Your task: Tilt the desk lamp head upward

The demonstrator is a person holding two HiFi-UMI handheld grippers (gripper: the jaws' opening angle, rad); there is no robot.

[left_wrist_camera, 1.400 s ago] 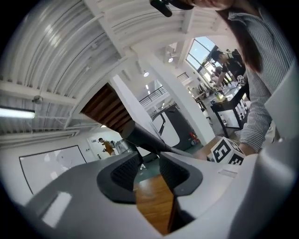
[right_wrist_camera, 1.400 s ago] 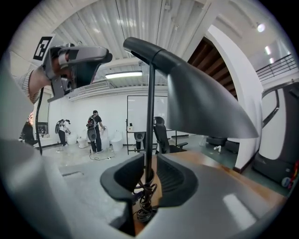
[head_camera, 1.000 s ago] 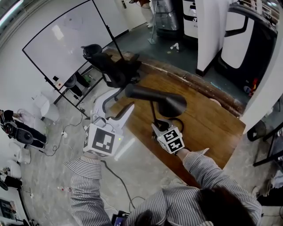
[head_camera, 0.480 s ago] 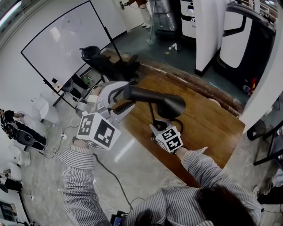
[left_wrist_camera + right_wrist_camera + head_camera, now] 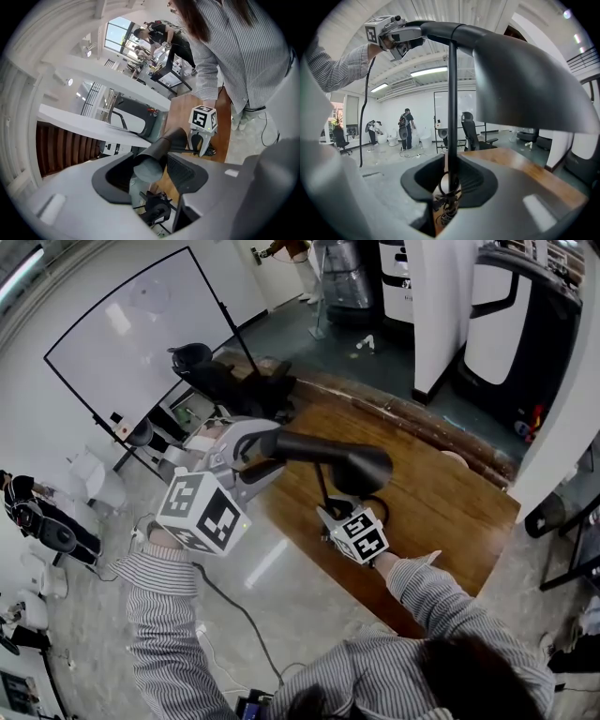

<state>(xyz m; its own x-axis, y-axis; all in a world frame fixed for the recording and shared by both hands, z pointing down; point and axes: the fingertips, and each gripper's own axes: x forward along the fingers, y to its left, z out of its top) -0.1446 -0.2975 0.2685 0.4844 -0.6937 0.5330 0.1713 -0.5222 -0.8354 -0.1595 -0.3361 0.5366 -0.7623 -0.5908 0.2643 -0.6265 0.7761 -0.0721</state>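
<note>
A black desk lamp stands on the wooden table (image 5: 441,502). Its long head (image 5: 328,454) lies about level on top of a thin pole (image 5: 325,488). My left gripper (image 5: 262,448) straddles the head's narrow end (image 5: 161,147). Its jaws have just been closing, the end cap is between them, and both pads touch it. My right gripper (image 5: 330,507) is low on the pole (image 5: 452,103), shut on it with a pad on each side. In the right gripper view the wide shade (image 5: 525,79) hangs overhead, and the left gripper (image 5: 405,40) is at the head's far end.
The lamp's cord (image 5: 375,507) coils by its base near the table's front left edge. Beyond the table's far left corner stand a black office chair (image 5: 234,381) and a whiteboard (image 5: 131,334). A cable (image 5: 234,615) trails over the floor. White pillars (image 5: 450,306) rise behind the table.
My left gripper has moved from below and left of the lamp head to around its narrow end, and has rolled. The right gripper and the pole have stayed put.
</note>
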